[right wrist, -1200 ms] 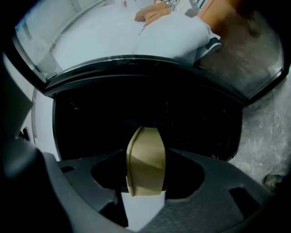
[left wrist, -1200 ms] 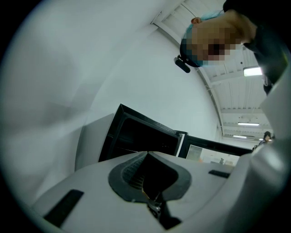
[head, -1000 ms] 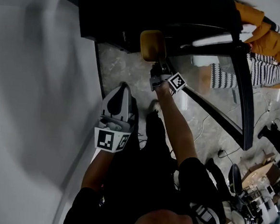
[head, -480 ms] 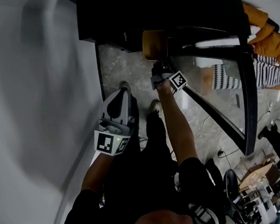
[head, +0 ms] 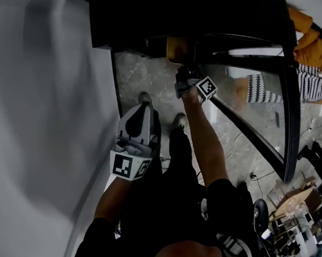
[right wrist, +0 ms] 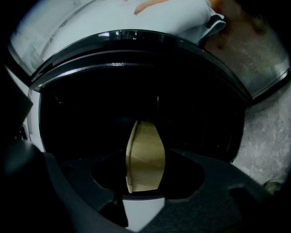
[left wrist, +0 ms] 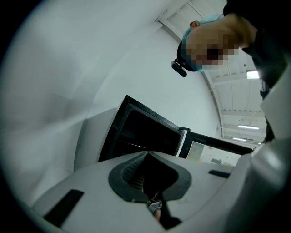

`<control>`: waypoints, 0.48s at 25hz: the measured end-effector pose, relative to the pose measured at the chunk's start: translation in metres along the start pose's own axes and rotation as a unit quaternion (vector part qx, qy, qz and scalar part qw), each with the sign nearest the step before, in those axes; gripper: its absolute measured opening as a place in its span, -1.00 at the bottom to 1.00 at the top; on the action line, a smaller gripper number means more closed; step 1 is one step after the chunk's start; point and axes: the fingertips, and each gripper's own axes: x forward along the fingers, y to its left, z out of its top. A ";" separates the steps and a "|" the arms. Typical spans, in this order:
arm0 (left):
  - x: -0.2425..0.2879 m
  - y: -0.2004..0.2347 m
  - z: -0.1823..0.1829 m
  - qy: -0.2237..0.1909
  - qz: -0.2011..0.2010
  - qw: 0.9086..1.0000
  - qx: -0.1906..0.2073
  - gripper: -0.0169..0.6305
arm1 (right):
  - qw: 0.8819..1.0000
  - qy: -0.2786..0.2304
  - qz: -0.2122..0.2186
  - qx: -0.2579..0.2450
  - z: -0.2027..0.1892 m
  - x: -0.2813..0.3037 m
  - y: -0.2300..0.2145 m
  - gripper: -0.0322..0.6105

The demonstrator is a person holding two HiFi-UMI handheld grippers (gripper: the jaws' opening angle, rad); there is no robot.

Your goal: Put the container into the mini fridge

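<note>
Right gripper [head: 182, 70] clamping tan container [right wrist: 144, 157] (edge-on), at mini fridge [head: 159, 14] mouth

no text, brand, number or label can be read. the only sign-like marks are black-and-white square patterns on the left cube [head: 129, 167] of the left gripper [head: 141, 108] and the right cube [head: 206, 88] of the right gripper [head: 181, 63].

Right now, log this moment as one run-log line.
right gripper: shut on container | container: at mini fridge opening | left gripper: shut, empty
</note>
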 end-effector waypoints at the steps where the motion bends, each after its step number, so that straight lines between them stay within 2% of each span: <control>1: 0.000 0.001 0.000 0.000 0.000 1.000 -0.001 -0.93 | 1.000 0.000 0.000 0.001 0.000 0.002 0.000 -0.23; 12: -0.001 0.004 -0.006 0.002 -0.001 1.000 -0.009 -0.93 | 1.000 0.001 0.014 -0.005 0.003 0.027 0.003 -0.25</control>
